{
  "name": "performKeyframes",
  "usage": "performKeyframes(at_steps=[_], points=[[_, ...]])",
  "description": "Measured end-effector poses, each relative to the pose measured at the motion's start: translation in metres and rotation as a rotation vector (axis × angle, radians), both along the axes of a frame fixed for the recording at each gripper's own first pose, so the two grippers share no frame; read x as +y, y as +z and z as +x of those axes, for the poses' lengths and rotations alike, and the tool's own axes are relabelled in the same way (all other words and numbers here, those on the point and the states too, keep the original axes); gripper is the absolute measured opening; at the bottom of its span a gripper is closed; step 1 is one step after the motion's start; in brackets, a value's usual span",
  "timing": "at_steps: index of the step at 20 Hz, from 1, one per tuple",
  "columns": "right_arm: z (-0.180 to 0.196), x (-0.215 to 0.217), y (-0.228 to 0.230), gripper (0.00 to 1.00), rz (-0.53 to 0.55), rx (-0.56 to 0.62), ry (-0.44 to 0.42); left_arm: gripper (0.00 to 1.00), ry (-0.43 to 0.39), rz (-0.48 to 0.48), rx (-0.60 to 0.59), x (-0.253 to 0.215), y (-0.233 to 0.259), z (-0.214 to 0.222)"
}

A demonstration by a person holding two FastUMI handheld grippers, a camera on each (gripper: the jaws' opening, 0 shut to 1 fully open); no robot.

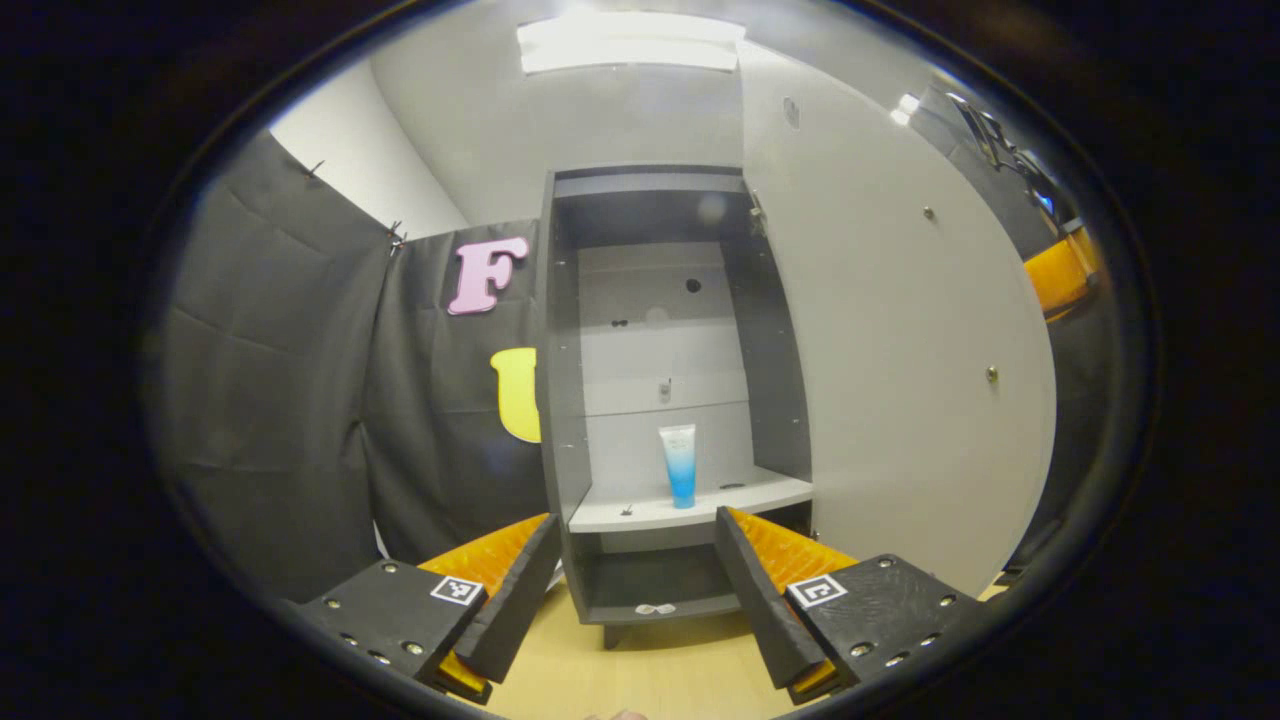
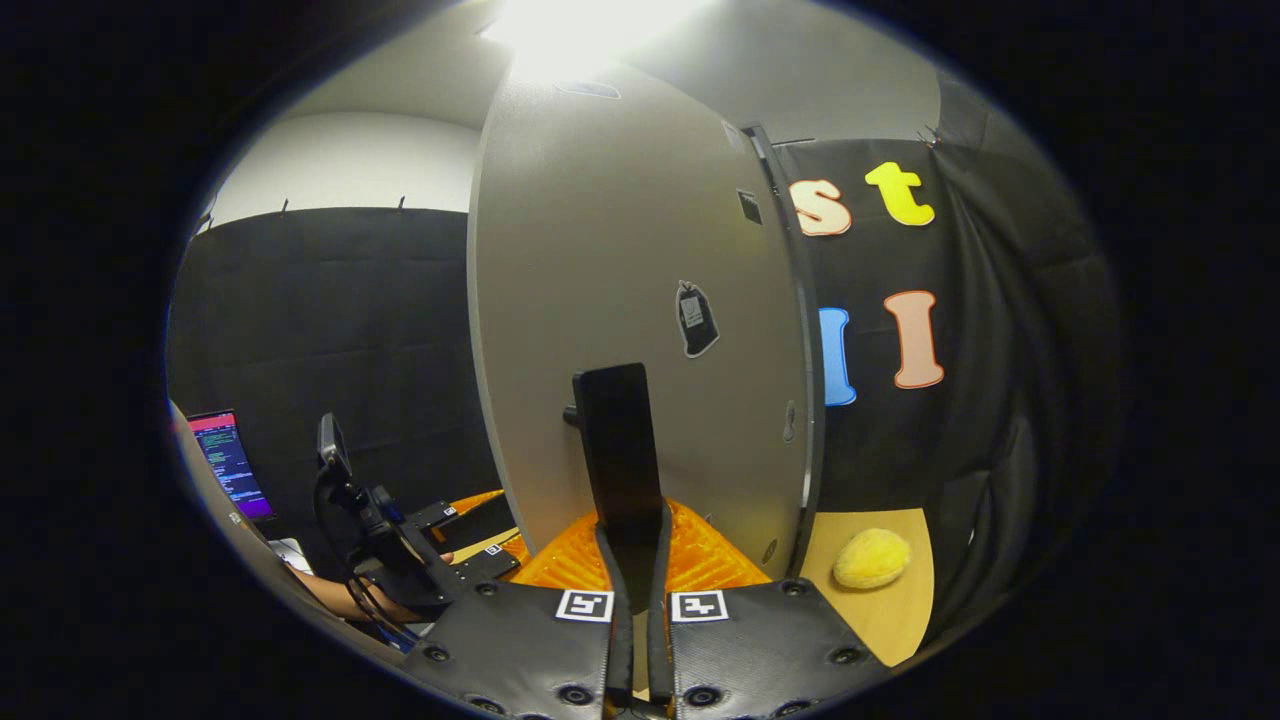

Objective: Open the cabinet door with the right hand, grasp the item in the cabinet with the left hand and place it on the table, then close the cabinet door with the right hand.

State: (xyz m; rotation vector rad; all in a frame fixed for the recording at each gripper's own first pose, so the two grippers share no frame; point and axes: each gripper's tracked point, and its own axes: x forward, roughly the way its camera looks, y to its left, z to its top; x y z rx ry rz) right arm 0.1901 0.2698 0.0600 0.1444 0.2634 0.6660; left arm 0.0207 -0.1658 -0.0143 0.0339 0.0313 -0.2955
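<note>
Tube (image 1: 679, 464) stands upright on the cabinet's middle shelf (image 1: 700, 505), about mid-width and just back from the front edge. Small dark bits lie on the shelf to either side of it, too small to identify. Cabinet door (image 1: 900, 380) swung wide open on the right.

Left gripper (image 1: 637, 590): claw spread wide, nothing between the 2 fingers, aimed at the cabinet opening with the tube centred above the gap, well apart from it. Judged step: reach in for the tube.

Right gripper (image 2: 632, 570): fingers pressed onto the dark door handle (image 2: 618, 455), pinching it, holding the door back.

Risks, as judgement: tube is tall on a narrow base, so a finger brushing it on the way in could topple it or push it backward. If the right claw lets the handle slip, the door might swing into the left gripper's path.

Left gripper view gives the cabinet interior and tube. Right gripper view gives the door's outer face, a yellow sponge-like lump (image 2: 872, 558) on the table (image 2: 900, 610) past the door's edge, the other gripper (image 2: 470, 535) low left, and a lit screen (image 2: 228, 462).
</note>
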Motion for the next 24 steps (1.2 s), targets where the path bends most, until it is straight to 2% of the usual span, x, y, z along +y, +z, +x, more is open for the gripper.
performKeyframes(at_steps=[8,9,13,15,17,18,20,23,24], points=[[0.007,-0.022,-0.001,0.07,0.002,-0.019,-0.106,0.92,-0.020,-0.001,-0.003,-0.021,0.002,-0.010],[0.008,-0.025,-0.001,0.05,-0.002,-0.021,-0.127,0.92,-0.020,-0.002,0.000,-0.022,0.002,-0.011],[0.017,-0.047,-0.005,0.06,0.019,-0.016,-0.237,0.94,-0.015,-0.004,0.010,-0.030,0.001,-0.016],[0.012,-0.033,-0.004,0.06,0.088,0.019,-0.218,0.92,-0.011,0.000,0.008,-0.034,-0.001,-0.017],[0.011,-0.027,-0.003,0.04,0.098,0.015,-0.197,0.92,-0.004,0.005,0.003,-0.040,0.001,-0.021],[0.010,-0.028,-0.003,0.11,0.084,0.011,-0.190,0.92,0.001,0.005,0.002,-0.043,0.001,-0.024],[0.010,-0.038,-0.001,0.14,0.056,0.003,-0.189,0.92,0.012,0.001,-0.001,-0.048,0.004,-0.026],[-0.003,-0.028,0.003,0.24,0.111,0.019,-0.133,0.92,0.033,0.002,-0.007,-0.055,0.009,-0.027],[-0.006,-0.028,0.003,0.34,0.120,0.021,-0.136,0.92,0.040,0.003,-0.009,-0.059,0.010,-0.027]])
